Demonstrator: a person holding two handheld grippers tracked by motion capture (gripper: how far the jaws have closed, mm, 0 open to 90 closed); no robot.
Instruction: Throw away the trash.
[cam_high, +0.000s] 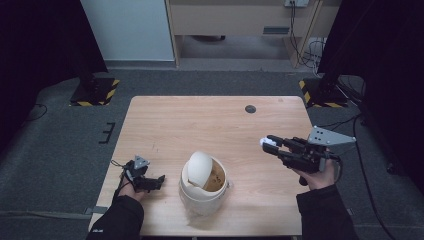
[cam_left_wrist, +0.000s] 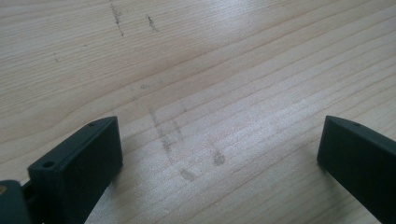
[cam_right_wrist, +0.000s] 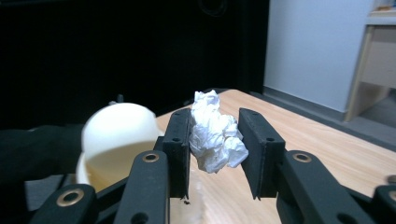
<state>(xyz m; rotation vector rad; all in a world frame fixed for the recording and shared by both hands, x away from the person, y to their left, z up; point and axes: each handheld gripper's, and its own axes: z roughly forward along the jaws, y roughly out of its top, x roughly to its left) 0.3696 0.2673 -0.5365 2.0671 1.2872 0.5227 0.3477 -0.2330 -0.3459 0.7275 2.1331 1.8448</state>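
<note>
Resting low at the near-left part of the table (cam_high: 165, 117), the left gripper (cam_high: 159, 179) is held in the person's left hand (cam_high: 129, 189), with the dark sleeve entering from the bottom edge. In the left gripper view its two black jaws stand spread wide apart, with bare wood grain and a few faint grey marks between them; nothing lies in the gap.

Just beside that gripper, toward the middle of the near edge, stands the cream bin (cam_high: 202, 192). Its domed swing lid (cam_high: 199, 168) is tilted, leaving part of the tan interior exposed. In the right gripper view the same bin (cam_right_wrist: 116, 140) appears blurred at the left, behind the jaws.

Farther out and to the right, the right gripper (cam_high: 266, 143) is held in the right hand (cam_high: 316, 176) above the table surface, well apart from the bin. It lies roughly level and points toward the table's centre, with its grey three-cornered plate on top. Its jaws are pinching a crumpled white paper ball (cam_right_wrist: 214, 133); both pads press against the paper's sides, and the wad bulges above the jaw tips. In the high view the paper ball (cam_high: 268, 144) shows as a small white spot at the gripper's tip.

Near the far edge of the table sits a small dark round grommet (cam_high: 250, 108). Beyond the table lie grey floor, two stand bases with yellow-and-black striped edges, and a pale wooden cabinet.
</note>
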